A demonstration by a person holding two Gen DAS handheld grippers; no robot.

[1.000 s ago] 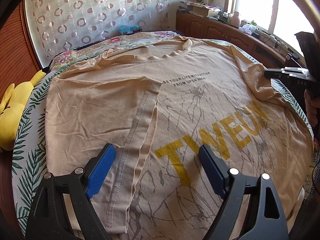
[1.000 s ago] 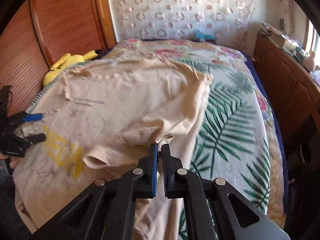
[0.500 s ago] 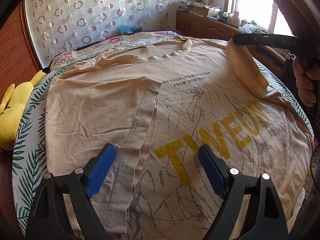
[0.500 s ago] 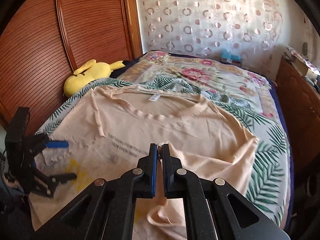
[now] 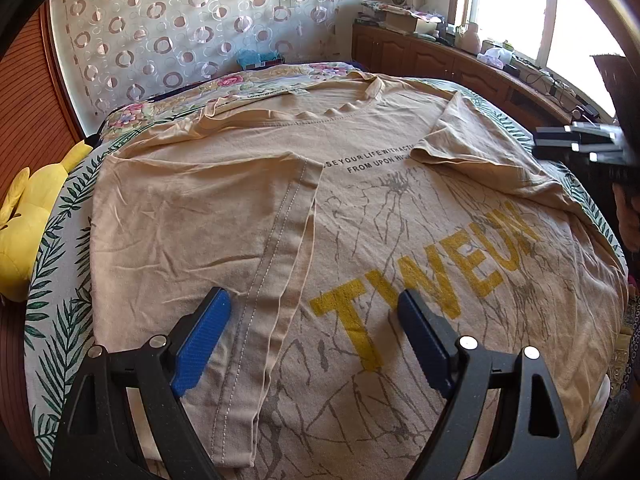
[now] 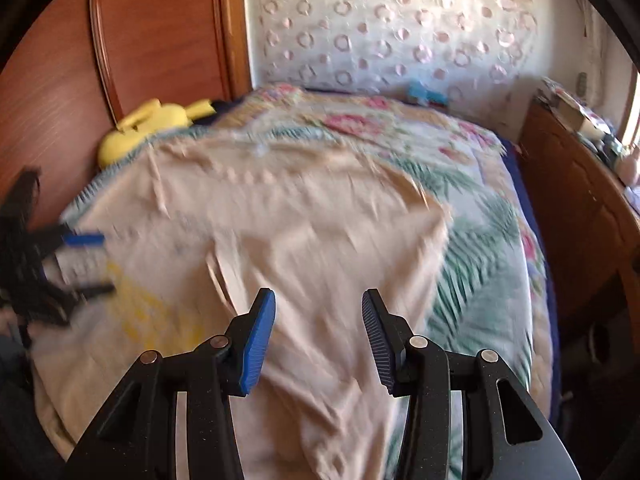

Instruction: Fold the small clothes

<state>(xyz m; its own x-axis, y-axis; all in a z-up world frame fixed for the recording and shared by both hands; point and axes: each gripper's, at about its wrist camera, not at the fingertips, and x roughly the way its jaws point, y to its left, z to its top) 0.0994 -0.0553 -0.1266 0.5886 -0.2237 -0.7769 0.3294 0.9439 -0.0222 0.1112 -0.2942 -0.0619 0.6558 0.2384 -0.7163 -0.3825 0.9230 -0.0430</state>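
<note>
Tan T-shirt spread on a bed, both my tongs open above it.

My left tongs (image 5: 314, 332) hang with jaws wide apart and nothing gripped, above the near part of the T-shirt (image 5: 360, 216); the stitched hem of its folded-over left side runs away from me between the blue pads, and yellow lettering lies just ahead toward the right pad. My right tongs (image 6: 319, 334) have just been opening; their jaws now stand apart with nothing pinched, and the shirt's right side lies below and ahead of them, blurred. The right sleeve (image 5: 452, 136) lies folded inward on the shirt's chest, far ahead and right of my left tongs. A yellow plush toy (image 5: 24, 220) sits far left, at the edge of the bed (image 5: 56, 312).
</note>
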